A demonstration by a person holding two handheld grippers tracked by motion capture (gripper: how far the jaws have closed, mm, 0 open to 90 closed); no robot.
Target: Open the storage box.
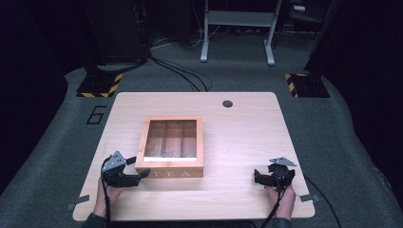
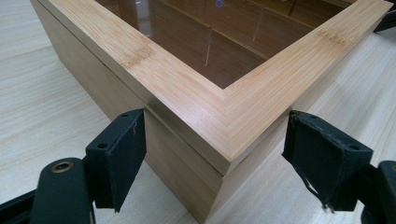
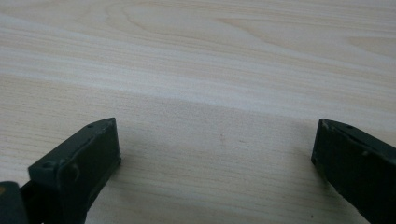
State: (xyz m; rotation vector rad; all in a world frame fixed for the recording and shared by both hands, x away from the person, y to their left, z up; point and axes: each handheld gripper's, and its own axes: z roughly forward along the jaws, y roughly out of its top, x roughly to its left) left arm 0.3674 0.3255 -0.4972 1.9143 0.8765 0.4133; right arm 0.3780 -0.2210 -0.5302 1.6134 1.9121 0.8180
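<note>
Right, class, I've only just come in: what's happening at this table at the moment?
A person sits at a wooden table with a gripper in each hand. The left gripper is at the near left corner of a wooden tea box with a clear lid. In its own view the jaws stand open on either side of that corner, not yet clamping it. The lid looks closed. The right gripper is open too, low over bare table well to the right of the box.

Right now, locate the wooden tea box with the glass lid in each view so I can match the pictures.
High view: the wooden tea box with the glass lid sits left of centre on the pale wooden table.
Left gripper view: its near corner stands between the open tongs.
Right gripper view: bare tabletop lies ahead of the tongs.
Shared landmark: the pale wooden table.
</note>
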